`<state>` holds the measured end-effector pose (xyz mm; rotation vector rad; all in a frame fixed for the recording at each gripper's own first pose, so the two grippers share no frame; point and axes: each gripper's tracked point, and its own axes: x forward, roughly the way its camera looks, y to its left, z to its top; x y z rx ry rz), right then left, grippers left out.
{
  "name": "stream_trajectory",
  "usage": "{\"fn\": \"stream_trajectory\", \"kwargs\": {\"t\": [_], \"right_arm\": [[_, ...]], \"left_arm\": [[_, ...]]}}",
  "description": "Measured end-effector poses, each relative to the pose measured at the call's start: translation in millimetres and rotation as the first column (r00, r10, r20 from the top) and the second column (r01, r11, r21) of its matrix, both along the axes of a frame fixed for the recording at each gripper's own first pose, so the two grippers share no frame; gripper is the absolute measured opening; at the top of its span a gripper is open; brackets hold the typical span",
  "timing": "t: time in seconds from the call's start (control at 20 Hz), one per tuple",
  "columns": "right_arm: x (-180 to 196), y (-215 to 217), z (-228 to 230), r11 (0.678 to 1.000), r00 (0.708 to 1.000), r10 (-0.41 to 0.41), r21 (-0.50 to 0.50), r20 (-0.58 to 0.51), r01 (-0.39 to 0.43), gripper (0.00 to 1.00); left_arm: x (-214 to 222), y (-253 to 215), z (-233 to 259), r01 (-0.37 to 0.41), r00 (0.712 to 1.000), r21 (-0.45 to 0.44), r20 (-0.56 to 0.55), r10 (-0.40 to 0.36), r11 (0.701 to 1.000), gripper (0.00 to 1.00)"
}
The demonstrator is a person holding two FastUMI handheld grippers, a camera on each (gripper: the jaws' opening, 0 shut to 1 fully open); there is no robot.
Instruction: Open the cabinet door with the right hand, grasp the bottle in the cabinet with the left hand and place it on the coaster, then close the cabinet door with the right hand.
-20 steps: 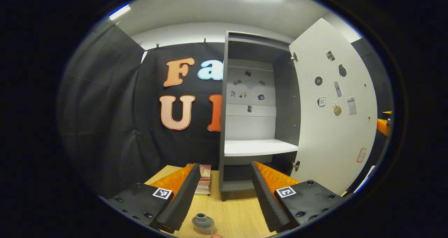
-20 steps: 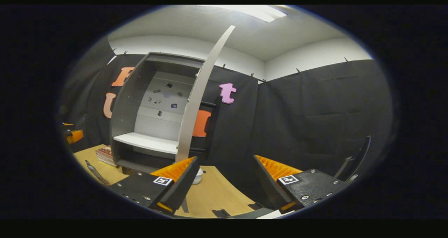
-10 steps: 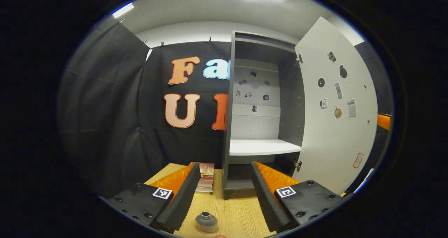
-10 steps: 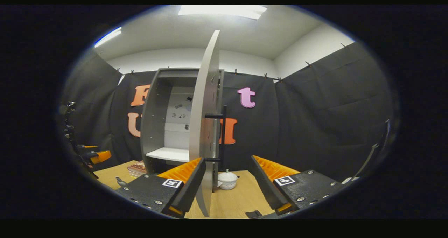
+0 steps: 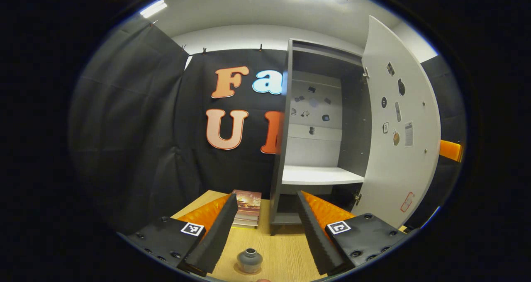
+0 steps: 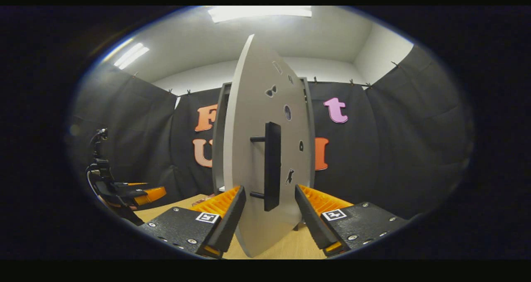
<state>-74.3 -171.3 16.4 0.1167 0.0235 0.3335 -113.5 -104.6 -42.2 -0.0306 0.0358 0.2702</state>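
A small grey bottle stands on the wooden table, low between the fingers of my left gripper, which is open and holds nothing. I cannot make out what lies under the bottle. Ahead is the grey cabinet with a bare white shelf; its white door stands partly open. In the right gripper view the door's outer face is right in front of me. Its black handle sits between the spread fingers of my right gripper, which is open and not pressing on it.
A stack of books lies on the table left of the cabinet. The left gripper, with the hand holding it, shows at the far left of the right gripper view. Black cloth walls close in the booth.
The door has swung from wide open toward the cabinet. My right gripper came round to the door's front, so the handle now sits between its fingers. The bottle stayed put.
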Motion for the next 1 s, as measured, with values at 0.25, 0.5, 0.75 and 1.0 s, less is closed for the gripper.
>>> {"fn": "stream_trajectory", "kwargs": {"t": [0.25,0.5,0.75,1.0], "right_arm": [[23,71,4,0.998,0.999,0.038,-0.052,0.027,-0.037,0.57],[65,141,1,0.997,0.999,-0.039,-0.063,0.015,0.04,0.37],[105,187,0,0.985,0.987,-0.156,-0.065,0.031,0.157,0.32],[144,216,-8,0.986,0.988,-0.152,-0.07,-0.036,0.15,0.32]], "left_arm": [[24,48,2,0.002,1.0,0.045,0.022,-0.003,0.999,0.92],[74,107,-20,0.09,0.996,0.033,-0.005,-0.09,0.995,0.92],[103,162,-22,0.122,0.993,-0.015,0.002,-0.122,0.992,0.92],[110,187,-20,0.113,0.994,-0.043,0.007,-0.113,0.993,0.92]]}}
